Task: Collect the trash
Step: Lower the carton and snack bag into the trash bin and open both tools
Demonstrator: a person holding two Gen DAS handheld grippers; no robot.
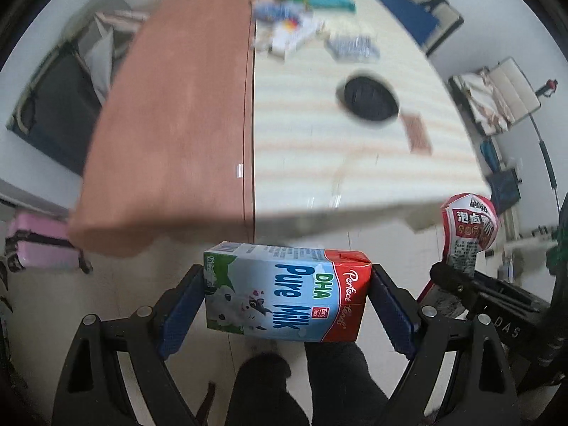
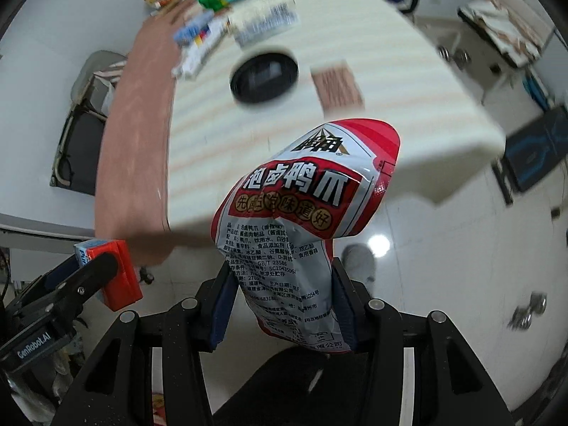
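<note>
Carton (image 1: 287,293) is reading "Perfect Land DHA Pure Milk"; snack bag (image 2: 301,213) is showing "泡卤鸭爪"; left gripper (image 2: 88,280) is bearing "GenRobot.AI".

The left tongs (image 1: 287,296) point steeply downward, their blue-padded fingers (image 1: 184,305) spread wide and pressed against the two ends of a milk carton (image 1: 284,293) — a broad grip. The right tongs (image 2: 284,305) tilt down likewise, beside the left pair, jaws drawn close and pinching the lower neck of a red-and-white snack bag (image 2: 305,191) — its top standing above the fingers.
</note>
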